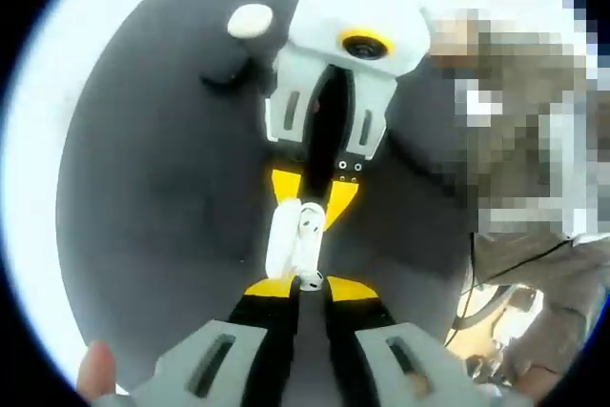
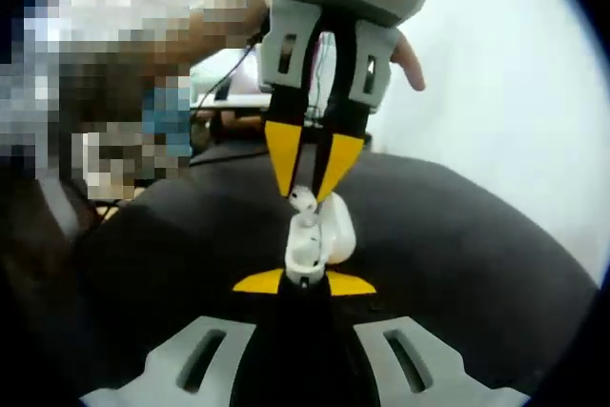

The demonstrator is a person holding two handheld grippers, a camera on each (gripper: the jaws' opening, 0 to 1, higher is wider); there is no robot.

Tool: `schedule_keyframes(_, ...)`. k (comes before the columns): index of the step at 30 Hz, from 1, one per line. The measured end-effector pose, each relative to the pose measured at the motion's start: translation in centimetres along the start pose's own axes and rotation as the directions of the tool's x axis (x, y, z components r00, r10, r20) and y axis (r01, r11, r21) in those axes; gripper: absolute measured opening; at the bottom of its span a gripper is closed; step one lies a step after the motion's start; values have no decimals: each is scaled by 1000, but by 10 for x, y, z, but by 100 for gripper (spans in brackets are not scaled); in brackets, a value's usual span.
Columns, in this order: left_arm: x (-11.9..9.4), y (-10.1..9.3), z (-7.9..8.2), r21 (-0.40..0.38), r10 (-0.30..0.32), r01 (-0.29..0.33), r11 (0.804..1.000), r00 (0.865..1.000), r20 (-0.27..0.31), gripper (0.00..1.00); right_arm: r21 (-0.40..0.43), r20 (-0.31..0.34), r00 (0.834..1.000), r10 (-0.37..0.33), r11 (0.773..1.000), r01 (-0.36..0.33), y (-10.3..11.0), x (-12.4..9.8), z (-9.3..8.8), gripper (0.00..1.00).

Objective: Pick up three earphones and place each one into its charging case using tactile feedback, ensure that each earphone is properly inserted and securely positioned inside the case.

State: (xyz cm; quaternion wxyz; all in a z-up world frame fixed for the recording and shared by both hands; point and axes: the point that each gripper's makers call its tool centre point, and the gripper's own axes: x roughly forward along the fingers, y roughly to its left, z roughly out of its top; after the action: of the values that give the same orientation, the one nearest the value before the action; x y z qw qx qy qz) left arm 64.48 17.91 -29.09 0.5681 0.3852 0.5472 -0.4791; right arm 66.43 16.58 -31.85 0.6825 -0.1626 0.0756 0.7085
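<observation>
Left gripper view: the left gripper (image 1: 307, 285) is rising from the bottom of the frame, its yellow-tipped jaws pinching the bottom of an open white charging case (image 1: 291, 240) at frame centre. The right gripper (image 1: 315, 199) is reaching down from the top, jaws closed on something small at the case's upper edge, probably an earphone.

Right gripper view: the right gripper (image 2: 305, 281) is clamping the case (image 2: 313, 240) at lower centre, while the left gripper (image 2: 307, 188) is descending onto a white earphone (image 2: 302, 201) at its tip.

A second white case (image 1: 250, 20) is lying upper left on the dark round table (image 1: 152, 188).

Judgement: glossy plastic, light, slippery, rigid. Hold the case by its flat sides and the bud by its stem; a light squeeze should be enough.
</observation>
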Motion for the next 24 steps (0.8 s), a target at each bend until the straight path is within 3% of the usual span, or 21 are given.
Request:
schedule_keyframes(8,4,1,3,7,9,-9,1000,999,-46,8,1,0,1000,1,1000,-1,1,0,0,17)
schedule_keyframes(16,6,-1,-1,1,-15,15,1000,1000,-25,9,-1,-1,1000,2,1000,-2,1,0,0,17)
schedule_keyframes(21,2,-1,-2,-5,-19,19,1000,1000,24,26,4,-2,1000,3,1000,-3,1,0,0,17)
schedule_keyframes(24,0,1,-8,-2,-3,3,1000,999,32,27,3,-1,1000,4,1000,-4,1,0,0,17)
